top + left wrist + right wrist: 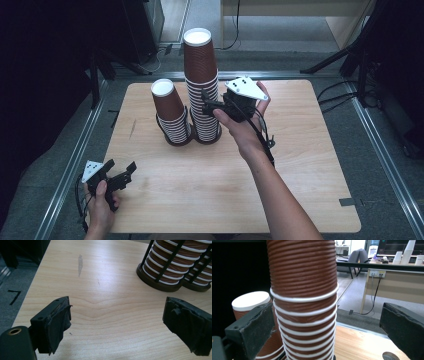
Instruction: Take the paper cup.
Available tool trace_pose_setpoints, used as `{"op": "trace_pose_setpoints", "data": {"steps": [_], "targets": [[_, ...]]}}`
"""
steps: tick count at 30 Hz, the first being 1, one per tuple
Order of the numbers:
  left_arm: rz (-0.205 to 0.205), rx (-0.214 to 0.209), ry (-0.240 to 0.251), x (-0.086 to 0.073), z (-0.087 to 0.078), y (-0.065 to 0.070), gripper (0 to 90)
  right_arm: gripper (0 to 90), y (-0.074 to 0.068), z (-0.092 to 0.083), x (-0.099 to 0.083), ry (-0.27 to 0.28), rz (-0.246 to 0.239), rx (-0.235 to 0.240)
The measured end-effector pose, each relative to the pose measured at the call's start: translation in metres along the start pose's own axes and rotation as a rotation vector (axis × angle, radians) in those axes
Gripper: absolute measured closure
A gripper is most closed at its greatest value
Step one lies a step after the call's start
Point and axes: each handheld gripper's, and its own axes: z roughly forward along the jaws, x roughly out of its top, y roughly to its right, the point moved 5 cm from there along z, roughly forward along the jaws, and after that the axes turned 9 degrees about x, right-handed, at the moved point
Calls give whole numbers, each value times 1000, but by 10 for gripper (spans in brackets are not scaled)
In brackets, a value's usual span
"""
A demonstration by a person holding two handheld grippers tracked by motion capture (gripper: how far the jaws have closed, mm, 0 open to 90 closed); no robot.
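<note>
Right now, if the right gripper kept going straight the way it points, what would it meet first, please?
Most likely the taller cup stack: it stands between the open jaws of the right gripper, nearer one jaw, though the gap is hard to judge.

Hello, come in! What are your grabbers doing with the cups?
Right gripper open around tall cup stack. Left gripper open, over bare table. Short stack close beside.

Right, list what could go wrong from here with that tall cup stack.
1. The tall stack of brown paper cups rises far above its black wire holder; a sideways nudge from the right gripper could topple it.
2. It stands right beside the short stack, which might get knocked too.
3. The open jaws straddle several white rims, so closing could lift more than one cup.
</note>
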Motion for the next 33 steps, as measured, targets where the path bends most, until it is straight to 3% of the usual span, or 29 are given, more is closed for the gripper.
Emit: {"op": "trace_pose_setpoints", "data": {"steps": [24, 33], "targets": [[-3, -5, 1, 0, 0, 0, 79, 0, -22, 41, 23, 104, -5, -19], [-5, -10, -1, 0, 0, 0, 79, 8, -21, 59, 24, 98, 0, -61]]}}
